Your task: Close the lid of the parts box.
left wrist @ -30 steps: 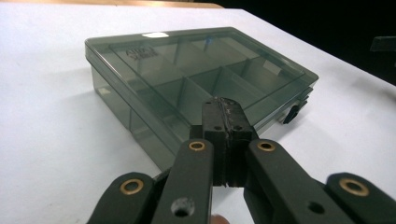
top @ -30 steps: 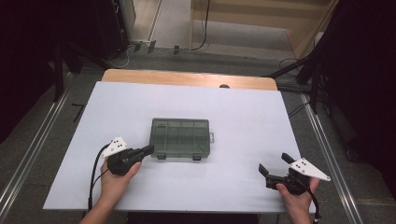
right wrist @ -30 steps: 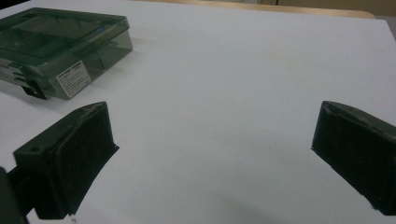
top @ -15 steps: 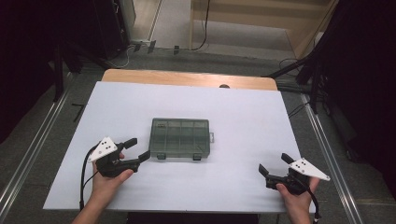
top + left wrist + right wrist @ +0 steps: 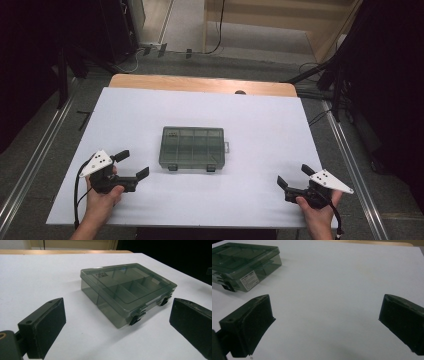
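Observation:
A shut, smoky-grey clear plastic compartment box lies in the middle of the white table, its two black latches facing the near edge. My left gripper rests at the front left, open and empty, its jaws pointing toward the box's near left corner with a gap between. In the left gripper view the box lies ahead, between the spread jaws. My right gripper sits at the front right, open and empty, well away from the box. The right gripper view has the box at upper left, a white label on its side.
A wooden strip runs along the table's far edge. Metal rails flank the table on both sides, and dark stands and cables lie on the floor beyond. Bare white surface surrounds the box.
My left gripper drew back to the left from the box's near left corner and its jaws spread open. The right gripper stayed in place.

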Action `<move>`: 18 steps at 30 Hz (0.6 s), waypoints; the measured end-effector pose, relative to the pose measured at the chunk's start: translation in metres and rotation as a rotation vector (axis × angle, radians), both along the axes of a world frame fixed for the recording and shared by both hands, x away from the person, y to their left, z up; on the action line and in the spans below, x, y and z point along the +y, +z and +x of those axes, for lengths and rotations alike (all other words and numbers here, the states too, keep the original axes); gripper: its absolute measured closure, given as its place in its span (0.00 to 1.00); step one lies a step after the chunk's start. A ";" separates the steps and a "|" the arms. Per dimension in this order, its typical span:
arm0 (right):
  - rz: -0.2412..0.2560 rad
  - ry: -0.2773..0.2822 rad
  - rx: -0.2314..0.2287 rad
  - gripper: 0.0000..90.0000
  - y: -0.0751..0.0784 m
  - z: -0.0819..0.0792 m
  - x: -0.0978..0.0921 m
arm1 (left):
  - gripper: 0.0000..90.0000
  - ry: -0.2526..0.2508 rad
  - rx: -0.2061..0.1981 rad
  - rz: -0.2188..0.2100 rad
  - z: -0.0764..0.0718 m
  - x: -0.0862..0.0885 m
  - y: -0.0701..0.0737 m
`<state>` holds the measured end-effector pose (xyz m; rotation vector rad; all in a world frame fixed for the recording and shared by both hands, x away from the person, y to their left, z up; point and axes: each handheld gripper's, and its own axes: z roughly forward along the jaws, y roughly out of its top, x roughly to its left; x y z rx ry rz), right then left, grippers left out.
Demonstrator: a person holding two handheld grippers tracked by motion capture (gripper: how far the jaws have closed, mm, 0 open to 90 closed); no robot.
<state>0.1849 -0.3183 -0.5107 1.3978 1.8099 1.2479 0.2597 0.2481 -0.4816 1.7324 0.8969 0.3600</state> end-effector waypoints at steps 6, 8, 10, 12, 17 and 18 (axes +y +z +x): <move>-0.001 -0.003 0.002 0.00 0.000 0.000 0.000 | 0.00 0.014 0.001 0.022 -0.002 0.012 -0.001; -0.003 -0.004 0.003 0.00 0.000 0.000 0.000 | 0.00 0.020 0.005 0.032 -0.003 0.015 -0.002; -0.004 -0.005 0.004 0.00 0.000 0.000 0.000 | 0.00 0.027 0.010 0.036 -0.004 0.020 -0.003; -0.004 -0.006 0.004 0.00 -0.001 0.000 0.000 | 0.00 0.030 0.012 0.041 -0.005 0.025 -0.004; -0.006 -0.006 0.002 0.00 -0.001 0.000 0.000 | 0.00 0.049 0.023 0.058 -0.006 0.038 -0.007; -0.007 -0.006 0.003 0.00 -0.001 0.000 0.000 | 0.00 0.058 0.024 0.067 -0.007 0.040 -0.007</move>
